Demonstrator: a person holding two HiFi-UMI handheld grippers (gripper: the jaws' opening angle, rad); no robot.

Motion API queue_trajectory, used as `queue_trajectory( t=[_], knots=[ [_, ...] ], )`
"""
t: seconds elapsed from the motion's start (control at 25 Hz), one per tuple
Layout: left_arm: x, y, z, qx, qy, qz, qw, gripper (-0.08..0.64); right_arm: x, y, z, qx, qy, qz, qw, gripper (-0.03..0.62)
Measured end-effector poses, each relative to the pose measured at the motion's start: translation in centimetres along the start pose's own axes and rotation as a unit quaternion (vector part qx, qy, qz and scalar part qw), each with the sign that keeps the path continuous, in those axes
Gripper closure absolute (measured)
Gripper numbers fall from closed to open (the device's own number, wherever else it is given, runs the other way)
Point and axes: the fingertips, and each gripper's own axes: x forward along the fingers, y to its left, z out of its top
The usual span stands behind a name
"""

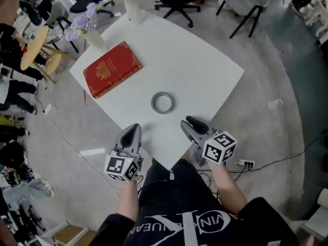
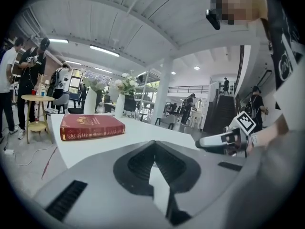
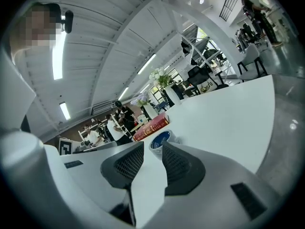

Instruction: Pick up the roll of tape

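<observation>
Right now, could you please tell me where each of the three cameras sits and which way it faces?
Head view: on the person's head, facing steeply down at the white table, roll of tape and red book; both forearms, the left gripper and right gripper show.
Left gripper view: on the left gripper, facing across the table toward the book; its shut jaws and the right gripper show.
Right gripper view: on the right gripper, facing the tape; its open jaws frame it.
Shared: all three show the book.
</observation>
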Motion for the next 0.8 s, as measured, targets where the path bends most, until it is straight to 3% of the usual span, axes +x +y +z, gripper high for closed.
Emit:
queue_trajectory(
  t=[0.8],
  knots=[
    [5.4, 4.7, -0.6, 0.004, 0.020, -0.086, 0.9960, 0.556, 8.2, -2.7, 0.6, 0.008, 0.048, -0.110, 0.993, 0.451]
  ],
)
